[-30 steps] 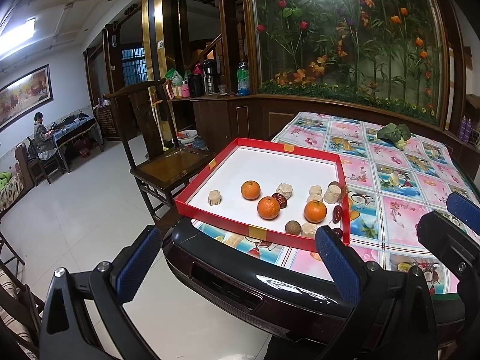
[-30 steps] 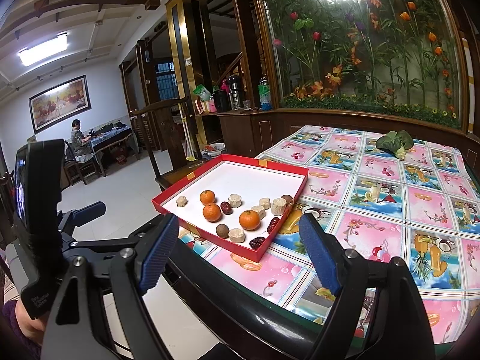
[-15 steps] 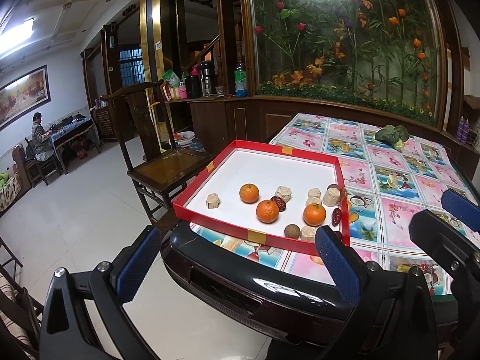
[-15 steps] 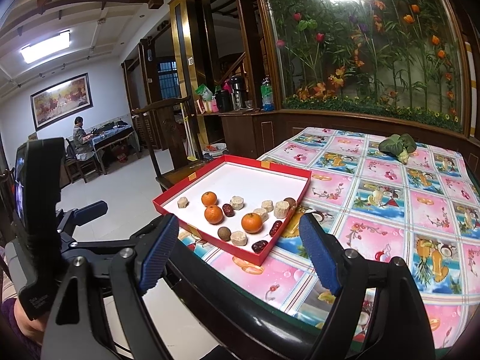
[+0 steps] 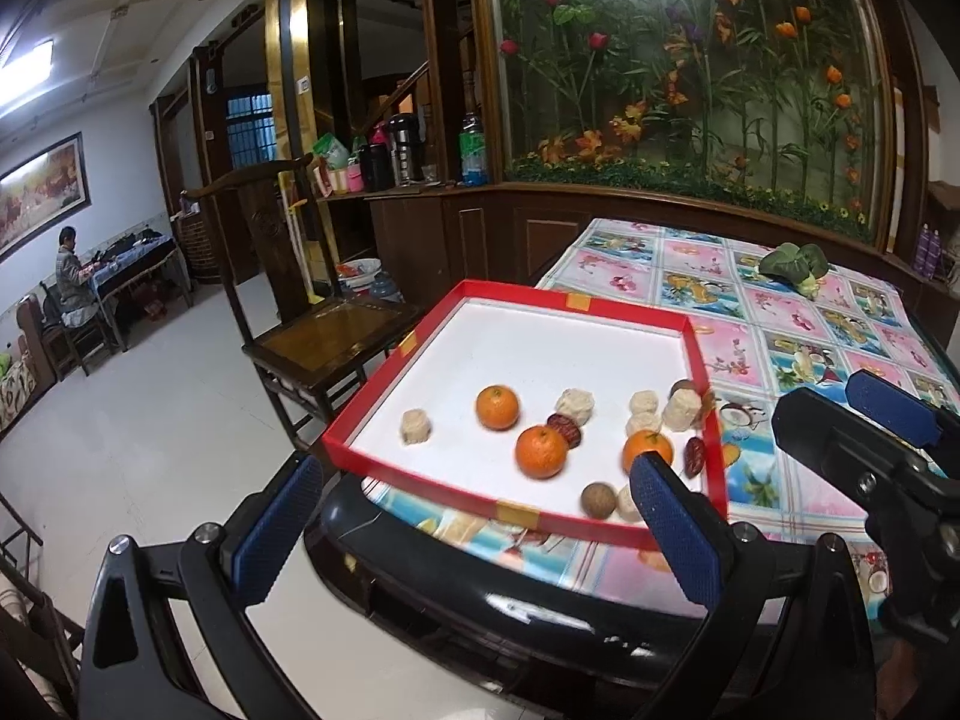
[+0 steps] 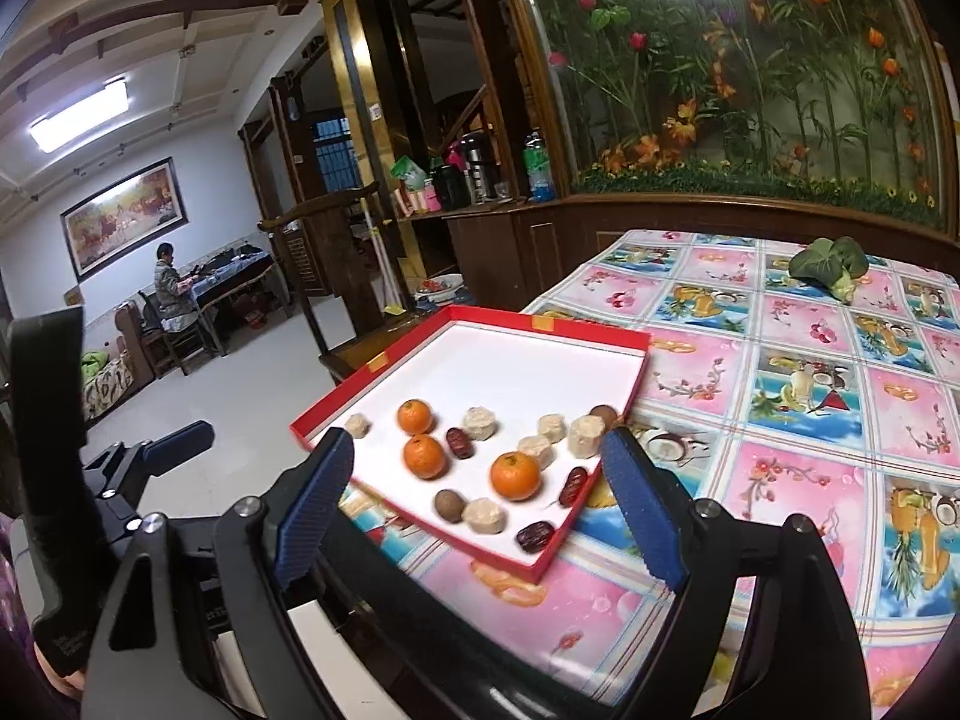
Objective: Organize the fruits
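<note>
Three oranges (image 5: 497, 407) (image 5: 540, 451) (image 5: 647, 450) are seen in the near right part of a red-rimmed tray (image 5: 606, 304), mixed with pale round cakes (image 5: 575, 405), dark red dates (image 5: 564, 429) and a brown round fruit (image 5: 598, 500). The far and left parts of the tray's white floor are bare. The tray is set at the near left corner of the desk (image 6: 798, 384), which is covered by a fruit-patterned cloth; its near rim lies close to the desk's dark rounded edge, and a wooden chair (image 5: 327, 336) stands just beyond the left rim.

The left claw (image 5: 474, 519) is held released, its blue pads spread wide, nothing between them, just short of the desk edge and apart from the tray. The right claw (image 6: 480, 510) is likewise released and holding nothing, framing the near corner of the tray, where a date (image 6: 531, 536) lies against the rim. To the right of the tray, open cloth stretches to a green leafy vegetable (image 6: 828, 264) at the far side.
</note>
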Motion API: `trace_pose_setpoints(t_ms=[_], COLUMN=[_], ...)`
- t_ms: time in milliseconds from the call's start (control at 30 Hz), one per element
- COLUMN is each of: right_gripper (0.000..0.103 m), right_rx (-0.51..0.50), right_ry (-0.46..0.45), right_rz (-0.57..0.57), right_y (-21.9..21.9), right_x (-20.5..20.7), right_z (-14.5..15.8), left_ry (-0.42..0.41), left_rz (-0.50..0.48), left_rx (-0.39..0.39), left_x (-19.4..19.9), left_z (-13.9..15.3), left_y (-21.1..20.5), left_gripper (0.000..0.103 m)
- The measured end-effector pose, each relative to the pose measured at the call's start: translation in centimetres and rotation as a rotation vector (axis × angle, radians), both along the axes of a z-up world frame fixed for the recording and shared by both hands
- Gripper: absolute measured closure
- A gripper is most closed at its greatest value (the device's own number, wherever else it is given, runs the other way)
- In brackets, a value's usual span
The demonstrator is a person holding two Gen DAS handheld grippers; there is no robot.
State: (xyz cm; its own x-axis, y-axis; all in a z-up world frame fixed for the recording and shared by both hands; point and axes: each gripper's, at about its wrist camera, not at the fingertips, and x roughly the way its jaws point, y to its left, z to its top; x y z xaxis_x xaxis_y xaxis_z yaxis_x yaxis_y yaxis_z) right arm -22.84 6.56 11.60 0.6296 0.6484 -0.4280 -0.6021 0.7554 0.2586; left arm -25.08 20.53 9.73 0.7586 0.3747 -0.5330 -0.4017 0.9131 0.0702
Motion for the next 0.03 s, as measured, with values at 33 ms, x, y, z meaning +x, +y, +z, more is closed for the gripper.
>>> trace_pose_setpoints(t_ms=[33], right_gripper=[0.018], right_rx=[0.001], right_ry=[0.005], right_rz=[-0.008], right_y=[-0.24], right_x=[0.46], right_z=[-0.06], left_ry=[0.002], left_rz=[-0.010], left_rx=[-0.005], left_x=[0.32], left_z=[0.08], left_y=[-0.16], left_gripper=[0.001])
